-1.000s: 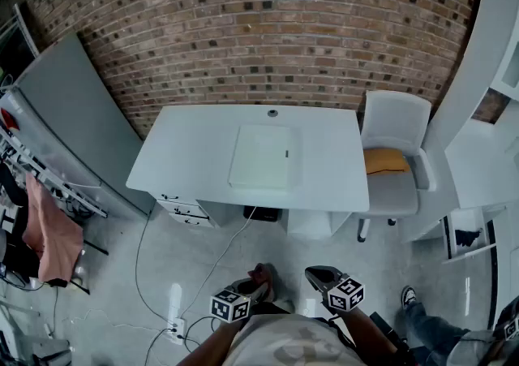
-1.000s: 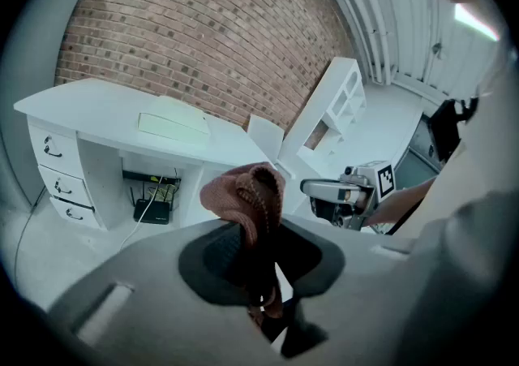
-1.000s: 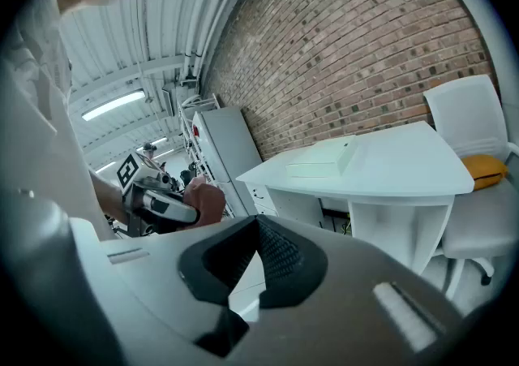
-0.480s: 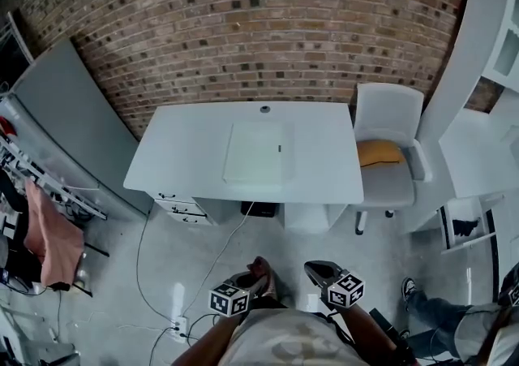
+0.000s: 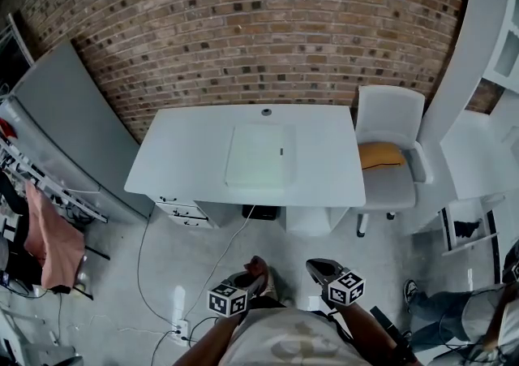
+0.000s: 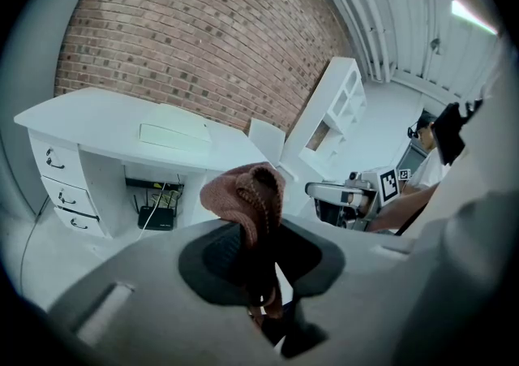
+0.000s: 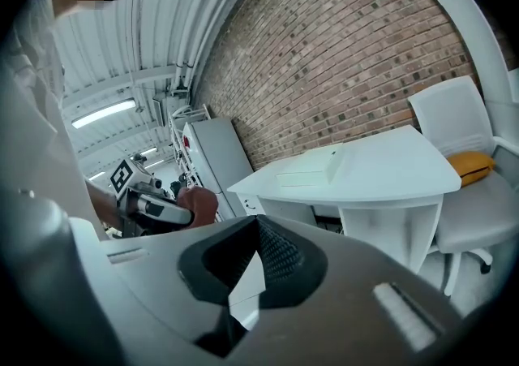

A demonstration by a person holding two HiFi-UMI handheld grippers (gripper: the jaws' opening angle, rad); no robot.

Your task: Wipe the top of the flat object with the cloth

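Observation:
A flat white slab (image 5: 259,155) lies in the middle of the white desk (image 5: 186,153), far ahead of both grippers. It also shows as a pale slab (image 6: 174,133) in the left gripper view and as a low slab (image 7: 312,170) in the right gripper view. My left gripper (image 5: 247,283) is low in the head view, shut on a bunched reddish-brown cloth (image 6: 243,194) that sticks up from its jaws. My right gripper (image 5: 320,271) is beside it, shut with nothing in it. Both hang over the floor, well short of the desk.
A white chair (image 5: 393,125) with an orange cushion (image 5: 383,155) stands right of the desk. A grey cabinet (image 5: 73,121) stands left, white shelving (image 5: 478,153) right. A cable and power strip (image 5: 180,328) lie on the floor. Another person's legs (image 5: 454,316) are at bottom right.
Both grippers keep their places near the bottom edge. Only the head view shifts a little.

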